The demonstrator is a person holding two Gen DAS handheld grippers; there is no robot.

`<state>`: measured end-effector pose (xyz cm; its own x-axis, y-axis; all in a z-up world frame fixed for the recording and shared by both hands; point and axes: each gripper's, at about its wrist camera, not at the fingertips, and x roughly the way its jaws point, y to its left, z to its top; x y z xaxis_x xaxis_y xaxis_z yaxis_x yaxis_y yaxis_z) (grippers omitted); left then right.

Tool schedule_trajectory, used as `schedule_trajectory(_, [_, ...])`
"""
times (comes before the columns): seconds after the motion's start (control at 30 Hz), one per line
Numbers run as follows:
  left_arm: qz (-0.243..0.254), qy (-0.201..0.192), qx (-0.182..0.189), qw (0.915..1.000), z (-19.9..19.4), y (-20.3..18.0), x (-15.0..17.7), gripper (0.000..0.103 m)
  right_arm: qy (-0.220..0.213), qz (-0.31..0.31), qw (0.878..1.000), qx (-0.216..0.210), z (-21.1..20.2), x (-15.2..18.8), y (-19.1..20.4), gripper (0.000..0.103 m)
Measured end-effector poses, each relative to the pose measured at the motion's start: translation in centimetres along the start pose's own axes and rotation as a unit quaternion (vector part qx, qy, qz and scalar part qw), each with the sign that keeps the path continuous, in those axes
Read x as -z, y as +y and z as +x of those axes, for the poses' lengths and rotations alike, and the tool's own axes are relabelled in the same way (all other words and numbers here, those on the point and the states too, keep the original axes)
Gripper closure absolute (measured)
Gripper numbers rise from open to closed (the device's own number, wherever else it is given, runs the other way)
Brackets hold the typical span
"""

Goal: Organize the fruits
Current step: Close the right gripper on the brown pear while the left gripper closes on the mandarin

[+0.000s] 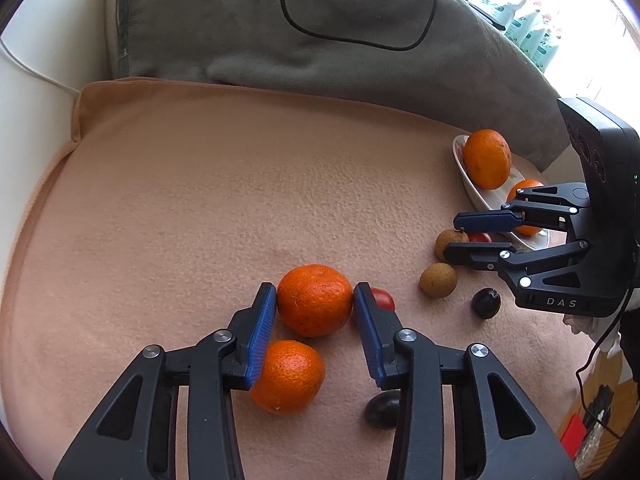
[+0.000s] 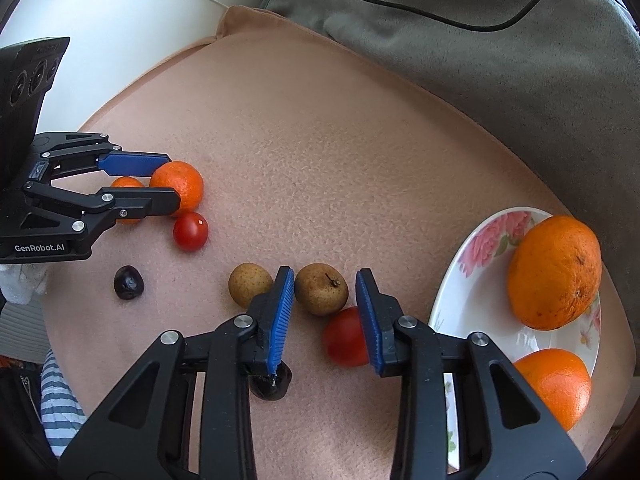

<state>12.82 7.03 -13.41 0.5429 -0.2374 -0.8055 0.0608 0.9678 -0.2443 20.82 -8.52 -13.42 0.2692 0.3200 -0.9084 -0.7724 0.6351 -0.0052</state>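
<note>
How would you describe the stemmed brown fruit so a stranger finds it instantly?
Start at the flowered plate on the peach blanket. Just left of it, between the right hand-held gripper fingers, sits the brown fruit. Unlike its smooth brown neighbour, it has a short stem.

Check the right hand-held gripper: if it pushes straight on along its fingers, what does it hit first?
Most likely the brown stemmed fruit, which sits between the right hand-held gripper fingers, touching the left pad. Beyond it lies only the peach blanket. Depth is hard to judge in the fisheye view.
</note>
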Motion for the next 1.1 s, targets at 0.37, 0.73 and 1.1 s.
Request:
schedule_trajectory(0.37, [-0.005, -0.008, 0.001, 1.0, -0.2, 0.1, 0.2, 0.066, 0.004, -0.012, 1.0, 0.0, 0.5, -0.5, 0.4, 0.074])
schedule_trajectory(0.73, [-0.013, -0.021, 0.008, 0.9997, -1.1, 0.1, 0.3, 0.066, -0.035, 0.02, 0.999, -0.011, -1.5, 0.0, -0.3, 0.074])
schedule_trajectory(1.1, [-0.014, -0.048, 0.03, 0.9983, -2.9, -1.5, -0.4, 0.066, -0.076, 0.057, 0.995, -0.025, -4.7, 0.9, -1.2, 0.074])
